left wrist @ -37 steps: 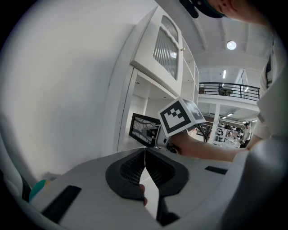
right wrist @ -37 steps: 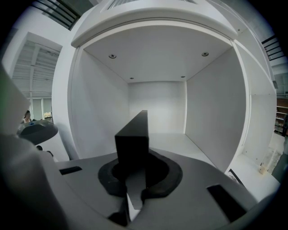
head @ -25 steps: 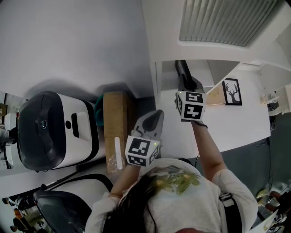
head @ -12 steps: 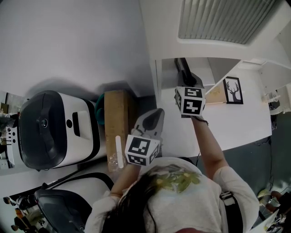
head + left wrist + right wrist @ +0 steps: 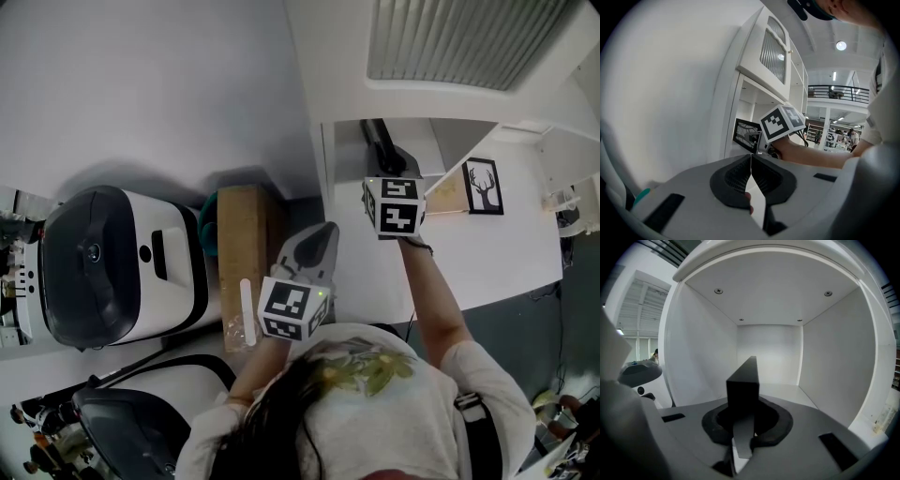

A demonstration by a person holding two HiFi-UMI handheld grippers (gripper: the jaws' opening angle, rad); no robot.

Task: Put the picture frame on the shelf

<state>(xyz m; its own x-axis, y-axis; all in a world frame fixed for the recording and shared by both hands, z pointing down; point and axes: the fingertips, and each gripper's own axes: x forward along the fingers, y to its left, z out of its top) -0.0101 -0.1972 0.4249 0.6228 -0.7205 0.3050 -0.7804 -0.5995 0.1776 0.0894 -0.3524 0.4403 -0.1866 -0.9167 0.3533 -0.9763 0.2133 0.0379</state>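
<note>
The black picture frame (image 5: 743, 378) is clenched edge-on in the right gripper (image 5: 742, 420), inside the open white shelf compartment (image 5: 820, 362); whether its bottom touches the shelf floor I cannot tell. The step should go best if the frame is lowered until it stands steady, clear of both side walls, before letting go. The left gripper (image 5: 751, 176) hangs low, jaws pressed together on nothing.

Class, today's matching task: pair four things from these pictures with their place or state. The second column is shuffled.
1 picture frame
2 left gripper
3 deer picture
4 tan box

A beside the black-and-white appliance
B shut, empty
C held in the right gripper
D unheld, right of the right gripper

Pairs: 1-C, 2-B, 3-D, 4-A
</note>
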